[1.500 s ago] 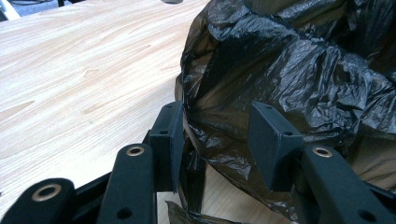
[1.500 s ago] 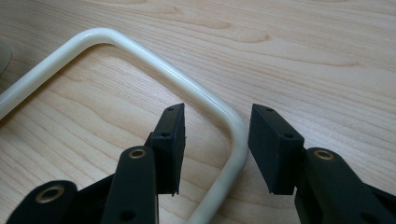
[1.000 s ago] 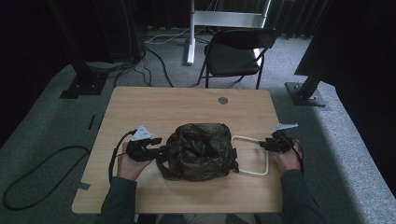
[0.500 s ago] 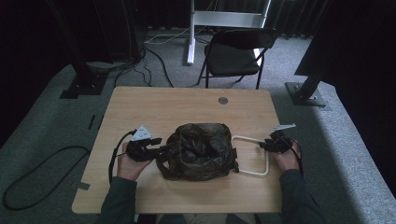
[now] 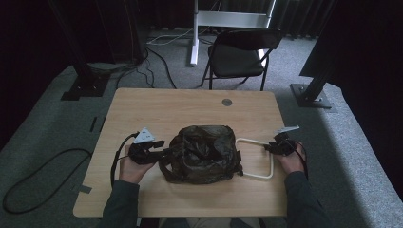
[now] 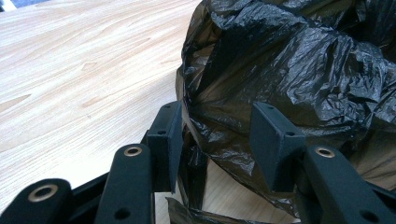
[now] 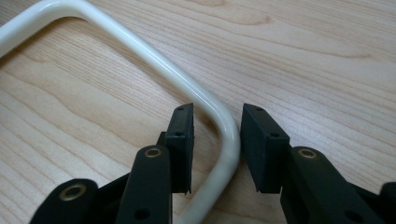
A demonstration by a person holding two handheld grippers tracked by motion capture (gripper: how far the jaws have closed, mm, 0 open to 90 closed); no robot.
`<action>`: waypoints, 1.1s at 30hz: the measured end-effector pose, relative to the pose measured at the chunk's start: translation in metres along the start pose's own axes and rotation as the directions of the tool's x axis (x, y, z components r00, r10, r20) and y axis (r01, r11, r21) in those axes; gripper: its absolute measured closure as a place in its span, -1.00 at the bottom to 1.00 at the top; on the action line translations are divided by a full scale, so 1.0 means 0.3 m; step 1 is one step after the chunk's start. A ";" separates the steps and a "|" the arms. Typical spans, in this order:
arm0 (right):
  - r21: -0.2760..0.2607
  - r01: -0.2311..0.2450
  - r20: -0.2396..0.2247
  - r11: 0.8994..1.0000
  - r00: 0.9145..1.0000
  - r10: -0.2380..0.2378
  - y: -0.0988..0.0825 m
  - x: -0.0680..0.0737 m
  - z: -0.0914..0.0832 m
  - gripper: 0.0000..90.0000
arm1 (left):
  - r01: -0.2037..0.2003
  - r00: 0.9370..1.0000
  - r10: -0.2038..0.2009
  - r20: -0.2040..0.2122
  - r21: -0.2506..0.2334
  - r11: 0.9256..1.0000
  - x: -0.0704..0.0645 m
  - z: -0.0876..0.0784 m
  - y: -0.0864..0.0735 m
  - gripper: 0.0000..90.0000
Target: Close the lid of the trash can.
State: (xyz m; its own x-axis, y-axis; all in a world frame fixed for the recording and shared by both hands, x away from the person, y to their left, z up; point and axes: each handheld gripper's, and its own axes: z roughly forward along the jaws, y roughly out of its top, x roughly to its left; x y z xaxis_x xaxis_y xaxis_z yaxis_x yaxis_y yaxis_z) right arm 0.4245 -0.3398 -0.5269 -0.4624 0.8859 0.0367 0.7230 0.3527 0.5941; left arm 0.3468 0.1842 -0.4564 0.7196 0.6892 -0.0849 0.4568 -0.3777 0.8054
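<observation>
Presently I have both tongs low on the wooden bench [image 5: 142,114], each in one of the operator's hands.

Left tongs [image 5: 159,151], at lower left of the high view, point toward the centre of the frame at the black plastic bag [image 5: 202,153], which sits crumpled in the middle of the bench. In the left gripper view the jaws stand partly apart, with a fold of the bag [image 6: 280,70] between them. The left pad lies against the film; the right pad shows a gap, so I record no firm grip.

Right tongs [image 5: 273,148], at centre right of the high view, sit at the far right corner of the white tube frame [image 5: 259,159], a rounded rectangular loop lying flat on the bench just right of the bag. In the right gripper view the jaws straddle the bent corner of the tube [image 7: 224,126]. They have just been closing, with the tube between them. The right pad is nearly on the tube; the left pad stands clear.

A folding chair [image 5: 237,57] stands beyond the bench, top centre.
</observation>
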 end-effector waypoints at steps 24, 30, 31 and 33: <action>0.011 0.003 0.017 1.000 1.000 -0.003 -0.020 -0.004 -0.018 0.47 | 0.000 1.000 0.000 0.000 0.000 1.000 0.002 -0.001 -0.002 0.23; 0.011 0.005 0.026 1.000 1.000 -0.005 -0.030 -0.001 -0.025 0.55 | 0.002 1.000 -0.002 0.000 0.003 1.000 0.003 0.002 -0.003 0.23; 0.012 0.005 0.032 1.000 0.999 -0.005 -0.029 0.001 -0.025 0.57 | 0.002 1.000 -0.002 0.000 0.003 1.000 0.003 0.002 -0.004 0.23; 0.013 0.007 0.032 1.000 0.999 -0.007 -0.028 0.002 -0.024 0.59 | 0.002 1.000 -0.002 0.000 0.003 1.000 0.003 0.001 -0.004 0.23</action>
State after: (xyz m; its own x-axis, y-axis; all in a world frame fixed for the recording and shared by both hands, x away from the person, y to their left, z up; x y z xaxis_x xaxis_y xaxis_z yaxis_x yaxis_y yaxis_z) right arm 0.4145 -0.3443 -0.5261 -0.4507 0.8927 0.0067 0.7264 0.3624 0.5840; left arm 0.3471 0.1849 -0.4576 0.7185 0.6901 -0.0868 0.4598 -0.3777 0.8037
